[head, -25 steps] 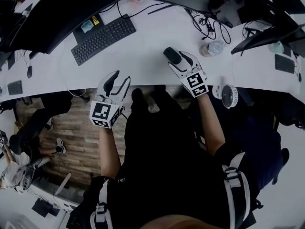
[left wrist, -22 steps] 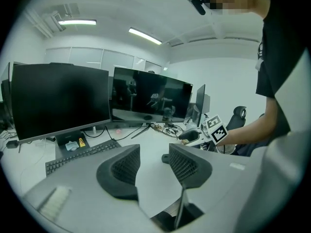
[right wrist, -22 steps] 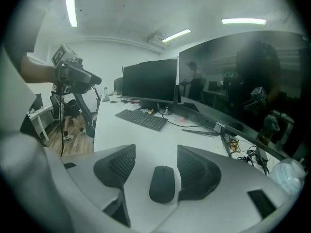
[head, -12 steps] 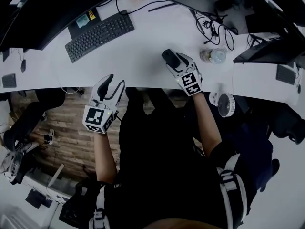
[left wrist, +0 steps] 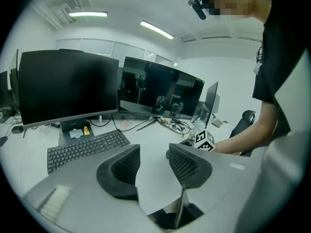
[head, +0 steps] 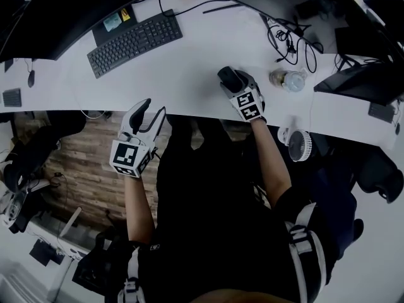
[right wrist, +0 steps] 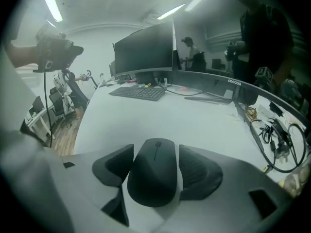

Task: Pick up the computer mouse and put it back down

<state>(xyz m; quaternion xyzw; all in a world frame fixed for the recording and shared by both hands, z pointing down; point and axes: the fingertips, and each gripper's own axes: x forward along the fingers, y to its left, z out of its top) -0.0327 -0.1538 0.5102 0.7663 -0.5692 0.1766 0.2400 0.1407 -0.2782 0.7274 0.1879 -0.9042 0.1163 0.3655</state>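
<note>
Mouse: judged light, rigid and smooth-shelled, so likely slippery; grip it by its 2 flanks. It appears to rest on the bench near the front edge, between the right gripper jaws, which are opening yet touch both flanks. Its long axis runs along the jaws, wheel end toward the monitor. Left gripper jaws: apart, empty.

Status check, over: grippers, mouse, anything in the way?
Left hand-held gripper open, empty, at desk edge. Right hand-held gripper opening, computer mouse between its pads. Mouse low near desk's front edge. Desk bare around it.
</note>
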